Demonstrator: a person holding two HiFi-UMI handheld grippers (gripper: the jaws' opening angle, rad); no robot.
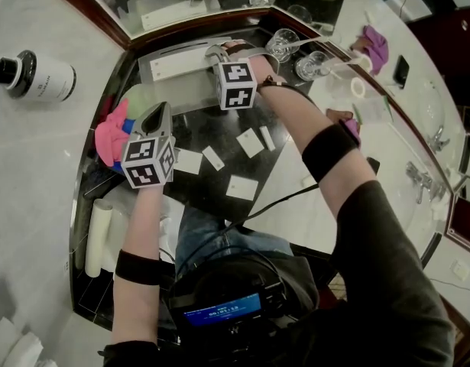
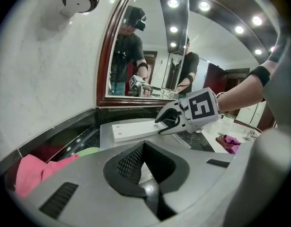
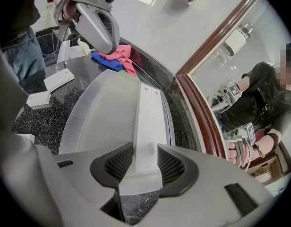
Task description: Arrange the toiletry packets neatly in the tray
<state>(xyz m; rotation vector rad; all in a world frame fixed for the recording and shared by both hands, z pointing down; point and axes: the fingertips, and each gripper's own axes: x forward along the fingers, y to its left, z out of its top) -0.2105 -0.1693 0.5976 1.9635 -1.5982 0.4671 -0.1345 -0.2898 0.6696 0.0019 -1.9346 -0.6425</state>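
Right gripper sits half-open, jaws either side of the long white packet lying in the tray; left gripper hovers closed, empty.

— Hotel bathroom, would you say?
— A bathroom vanity, at any rate. There's a wood-framed mirror over a dark speckled stone counter, with a pale marble wall beside it.
— Any taps?
— A chrome faucet to the right, drinking glasses by the mirror, a rolled white towel, and small toiletry packets on the stone.
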